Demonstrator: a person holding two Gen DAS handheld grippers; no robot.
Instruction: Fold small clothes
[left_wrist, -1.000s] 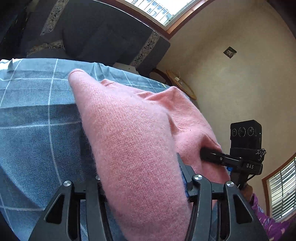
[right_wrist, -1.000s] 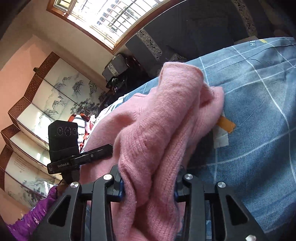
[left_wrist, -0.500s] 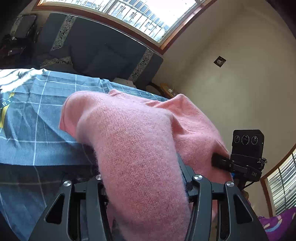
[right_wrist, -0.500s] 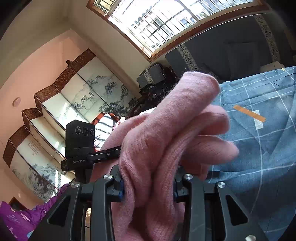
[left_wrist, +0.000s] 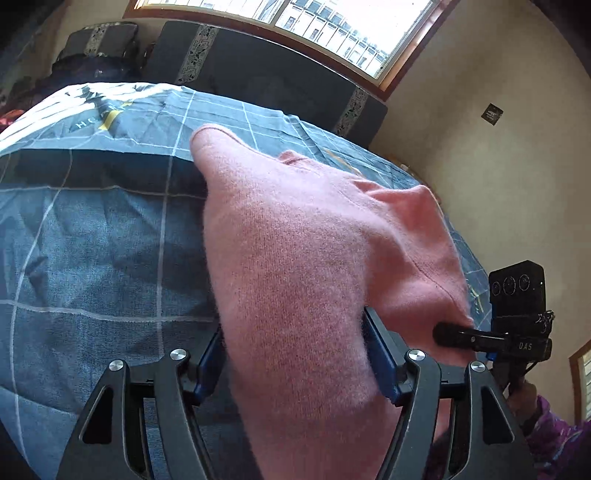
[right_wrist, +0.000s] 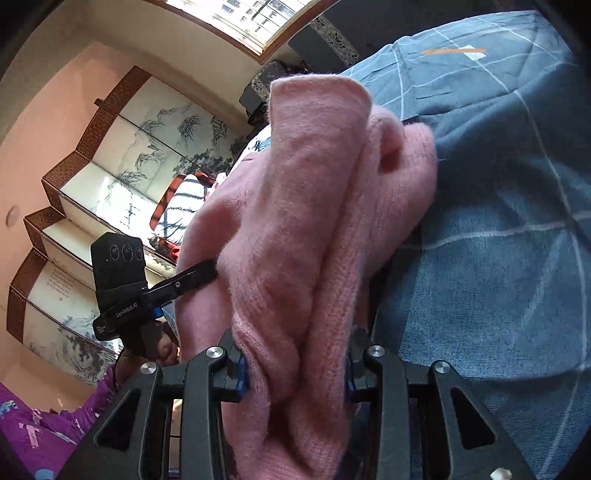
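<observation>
Sweater on bedspread, between grippers

A blue checked bedspread fills the foreground. At twelve o'clock, a dark sofa sits under a window. A painted folding screen stands at nine o'clock.
</observation>
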